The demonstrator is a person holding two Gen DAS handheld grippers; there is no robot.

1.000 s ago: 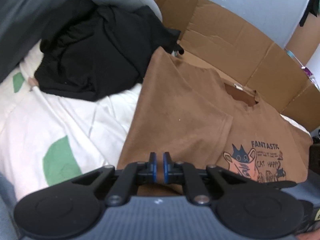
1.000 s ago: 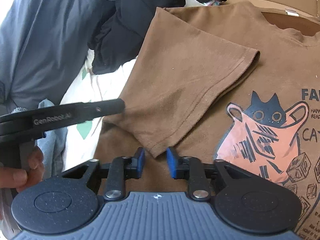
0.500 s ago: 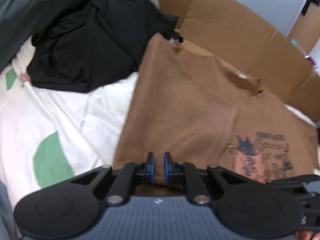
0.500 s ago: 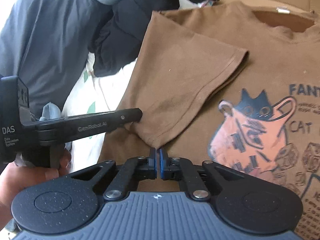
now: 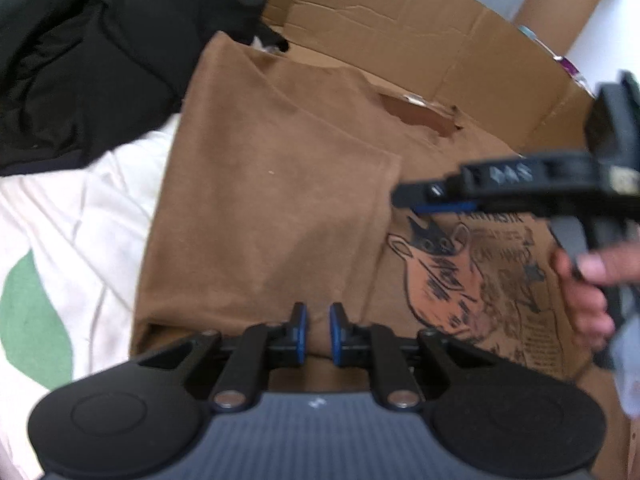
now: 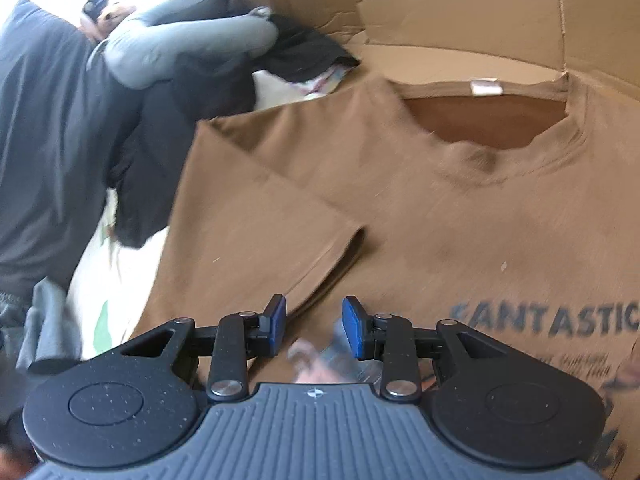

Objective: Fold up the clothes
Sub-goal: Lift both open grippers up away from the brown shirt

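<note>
The brown T-shirt, printed with a cat and "FANTASTIC", lies flat ahead of both grippers, one sleeve folded in over its chest. The left gripper stands slightly parted around a fold of its fabric; whether it pinches I cannot tell. The right gripper is spread wide and empty just above the shirt.

The left gripper hovers low over the folded-in side of a brown T-shirt, its jaws slightly parted with brown cloth between them. The right gripper, held by a hand, reaches across above the cat print. Black clothes lie beside the shirt on a white sheet, cardboard behind.
</note>
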